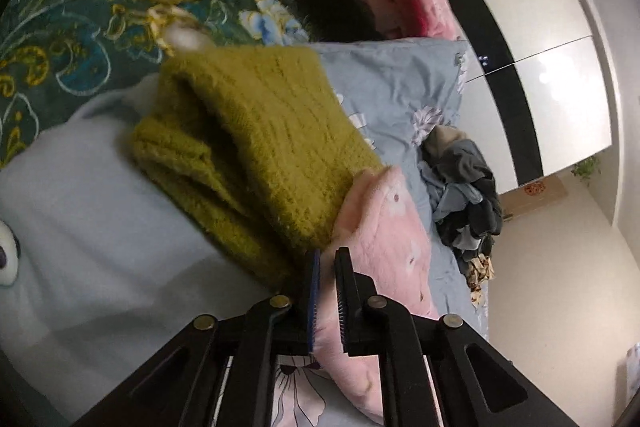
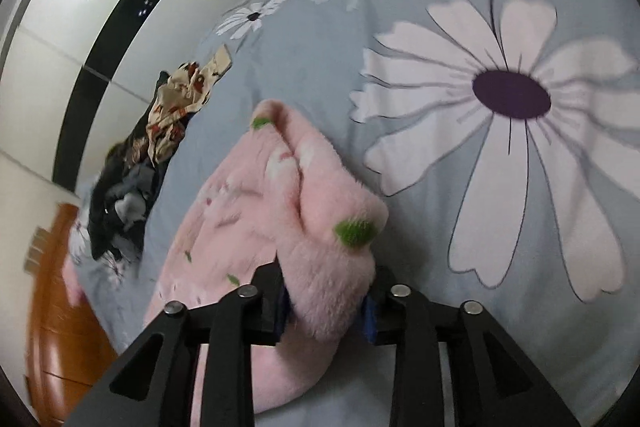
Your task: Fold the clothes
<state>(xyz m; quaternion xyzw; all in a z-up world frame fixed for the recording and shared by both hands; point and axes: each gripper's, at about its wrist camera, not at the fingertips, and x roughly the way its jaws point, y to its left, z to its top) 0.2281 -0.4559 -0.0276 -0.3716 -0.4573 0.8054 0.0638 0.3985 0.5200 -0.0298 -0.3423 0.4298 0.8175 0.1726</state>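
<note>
Pinching a thick fold of the pink fleece garment [image 2: 256, 227] between its pads, the right gripper [image 2: 326, 307] points down at the blue floral bedsheet [image 2: 500, 99]; the plush fabric bulges out from between the two fingers, which stand fairly wide around it. The left gripper [image 1: 327, 291] has its jaws a narrow slit apart, with the same pink fleece lying directly beneath and between the tips; whether the pads actually press on it cannot be told from this view. Just beyond the left fingers, a folded olive-green knitted sweater [image 1: 256, 147] rests on the bed, its lower corner overlapping the pink fleece. A heap of dark unfolded clothes [image 1: 468, 195] lies near the bed's edge, by the white wardrobe [image 1: 560, 67].
</note>
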